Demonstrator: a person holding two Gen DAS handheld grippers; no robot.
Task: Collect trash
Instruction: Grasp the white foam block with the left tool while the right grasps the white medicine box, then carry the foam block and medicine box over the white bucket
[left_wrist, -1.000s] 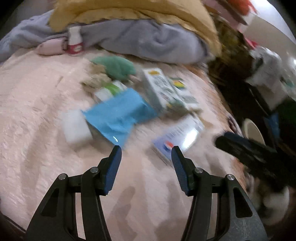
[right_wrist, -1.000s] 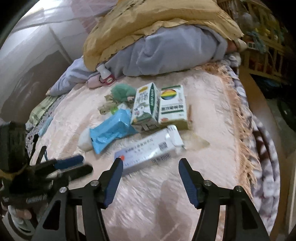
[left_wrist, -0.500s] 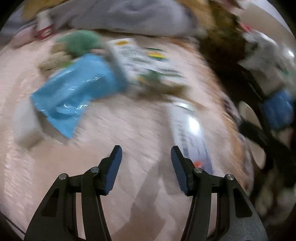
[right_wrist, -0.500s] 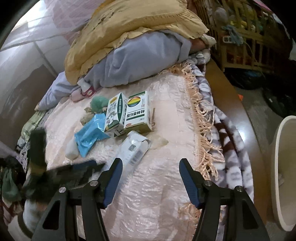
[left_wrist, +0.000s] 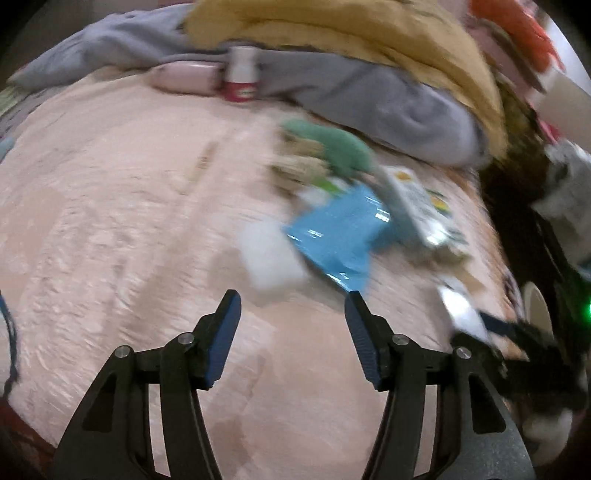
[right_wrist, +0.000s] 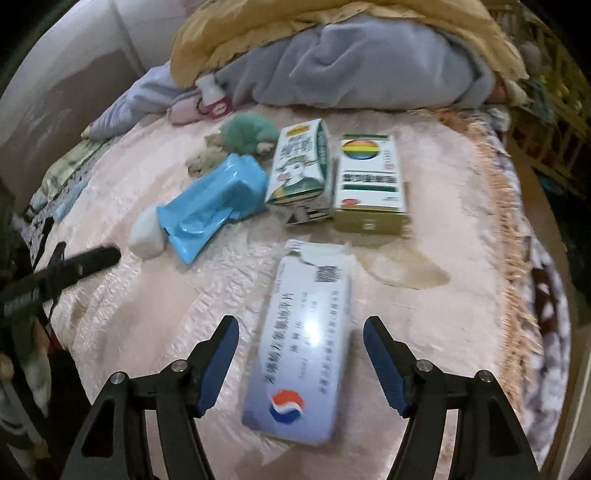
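Trash lies on a pink bedspread (right_wrist: 436, 155). A long white medicine box (right_wrist: 306, 347) lies flat between the open fingers of my right gripper (right_wrist: 301, 332), which is open around it. Beyond it are a blue plastic wrapper (right_wrist: 218, 206), a white lump (right_wrist: 147, 230), a green-and-white carton (right_wrist: 301, 162) and a rainbow-logo box (right_wrist: 369, 181). My left gripper (left_wrist: 291, 306) is open and empty, just short of the white lump (left_wrist: 267, 254) and blue wrapper (left_wrist: 340, 236). The left gripper's tip (right_wrist: 88, 262) shows at the left in the right wrist view.
A green fluffy item (right_wrist: 249, 133), a small red-and-white bottle (right_wrist: 214, 98) and a pink item (right_wrist: 183, 110) lie near a heap of grey and yellow bedding (right_wrist: 369, 62). A clear plastic scrap (right_wrist: 406, 269) lies right of the long box. The fringed bed edge (right_wrist: 513, 236) runs along the right.
My right gripper has come back from the bed's right edge and now straddles the long white box. My left gripper has swung left from that box toward the white lump and blue wrapper.
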